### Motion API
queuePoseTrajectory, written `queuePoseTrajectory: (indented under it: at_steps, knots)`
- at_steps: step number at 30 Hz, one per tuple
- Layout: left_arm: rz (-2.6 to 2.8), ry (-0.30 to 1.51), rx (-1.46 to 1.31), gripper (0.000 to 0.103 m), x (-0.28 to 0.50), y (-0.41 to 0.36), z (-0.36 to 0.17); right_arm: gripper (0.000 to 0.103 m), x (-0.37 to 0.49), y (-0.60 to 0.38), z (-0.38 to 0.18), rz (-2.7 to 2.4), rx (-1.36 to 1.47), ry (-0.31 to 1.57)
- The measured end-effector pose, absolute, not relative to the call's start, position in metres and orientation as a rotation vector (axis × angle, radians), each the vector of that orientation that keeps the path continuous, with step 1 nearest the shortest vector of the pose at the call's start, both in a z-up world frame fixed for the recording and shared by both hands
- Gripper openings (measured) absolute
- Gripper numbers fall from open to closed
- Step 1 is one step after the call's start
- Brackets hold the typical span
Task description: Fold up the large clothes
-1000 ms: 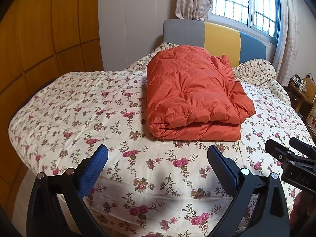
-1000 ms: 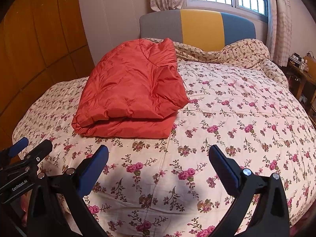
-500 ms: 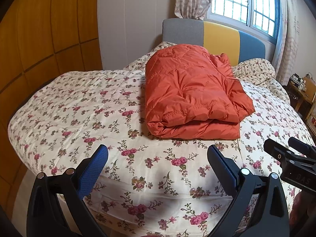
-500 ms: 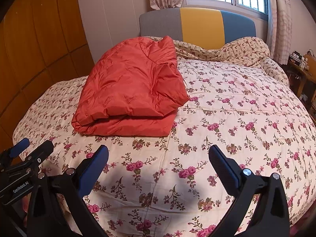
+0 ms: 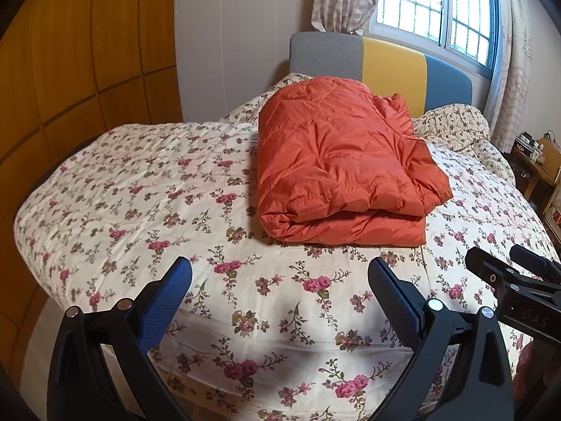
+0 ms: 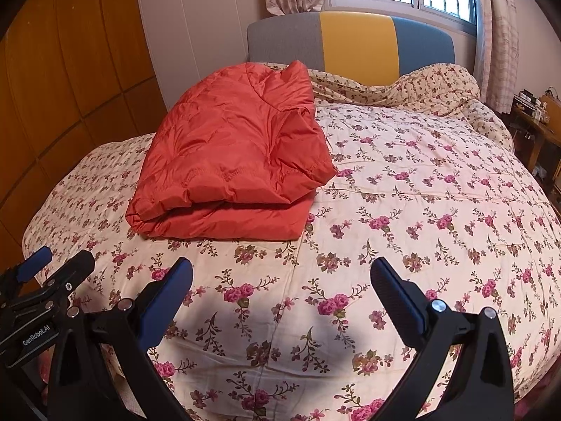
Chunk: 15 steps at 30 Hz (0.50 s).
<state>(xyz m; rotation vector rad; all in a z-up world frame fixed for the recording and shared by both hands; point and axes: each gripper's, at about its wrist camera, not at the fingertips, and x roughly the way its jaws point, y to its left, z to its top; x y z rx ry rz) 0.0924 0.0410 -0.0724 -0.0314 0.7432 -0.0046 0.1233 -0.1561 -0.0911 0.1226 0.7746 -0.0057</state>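
Since the orange down jacket (image 5: 343, 168) already lies in a compact, layered bundle on the floral bed (image 5: 140, 182), nearer the headboard (image 6: 354, 44) than the foot, the folding looks finished or close to it. The left claw (image 5: 280, 291) and the right claw (image 6: 282, 289) both hang over the foot of the bed with jaws spread wide and nothing in them, well apart from the jacket. If another fold is wanted, the next move calls for reaching forward to the near folded edge. Rumpled bedding (image 6: 431, 84) lies by the headboard, a cluttered side table (image 6: 536, 112) beyond; nothing blocks the approach.
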Motion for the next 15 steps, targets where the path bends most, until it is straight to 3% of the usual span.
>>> queuePoseTrajectory:
  at_steps: [15]
  knots:
    - [0.002,0.855,-0.054,0.1,0.116,0.051,-0.099,0.101,0.142,-0.172,-0.111,-0.03,0.152,0.827]
